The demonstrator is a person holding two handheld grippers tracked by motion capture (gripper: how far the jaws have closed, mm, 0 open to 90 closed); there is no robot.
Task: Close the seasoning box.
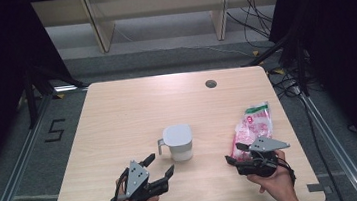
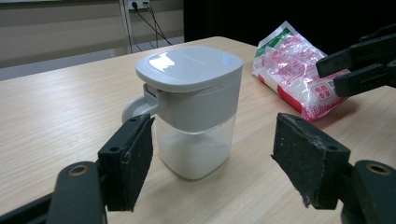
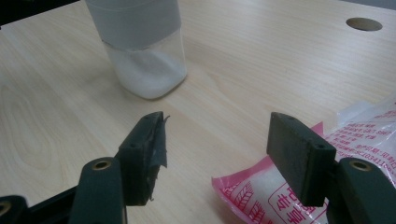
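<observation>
We see both tongs, left [image 1: 161,165] and right [image 1: 236,153], gaping wide and empty, flanking the lidded container [image 1: 178,142]; pink bag [image 1: 252,126] lies near the right tongs.

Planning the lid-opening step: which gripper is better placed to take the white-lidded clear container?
Left, probably. The left gripper is open and faces the white-lidded clear container, which sits framed between its jaws. The right gripper, also open, sits at the pink-printed plastic bag, with the container off to its side.

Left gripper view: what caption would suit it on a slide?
Open left gripper faces a lidded container of white powder; pink bag behind.
</observation>
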